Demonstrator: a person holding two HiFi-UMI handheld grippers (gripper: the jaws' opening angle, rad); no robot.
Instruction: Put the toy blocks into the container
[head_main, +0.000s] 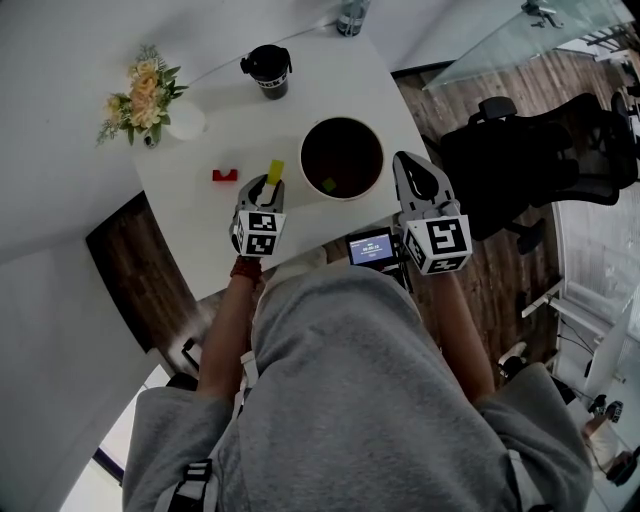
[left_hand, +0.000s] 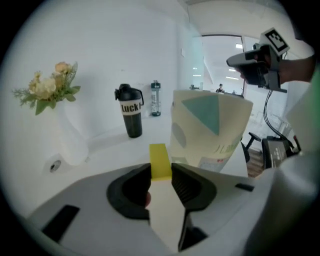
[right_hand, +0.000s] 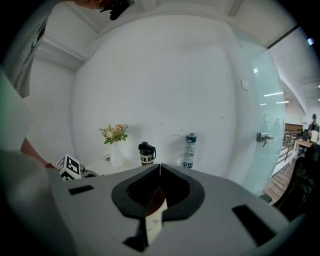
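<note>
The white worktop (head_main: 300, 80) stands against a white wall, with wooden floor (head_main: 140, 270), a black office chair (head_main: 540, 150) and a glass partition (head_main: 520, 40) to its right. The left tool (head_main: 272, 180) grips a yellow block (head_main: 275, 171) just beside the container (head_main: 380, 165), which holds a green block (head_main: 328, 184). A red block (head_main: 225, 175) lies on the worktop. The right tool (head_main: 408, 160) is clenched with nothing in it, near the container's other side.

Left claw (left_hand: 161, 173) gripping yellow block (left_hand: 159, 157), container (left_hand: 215, 131) beside
</note>
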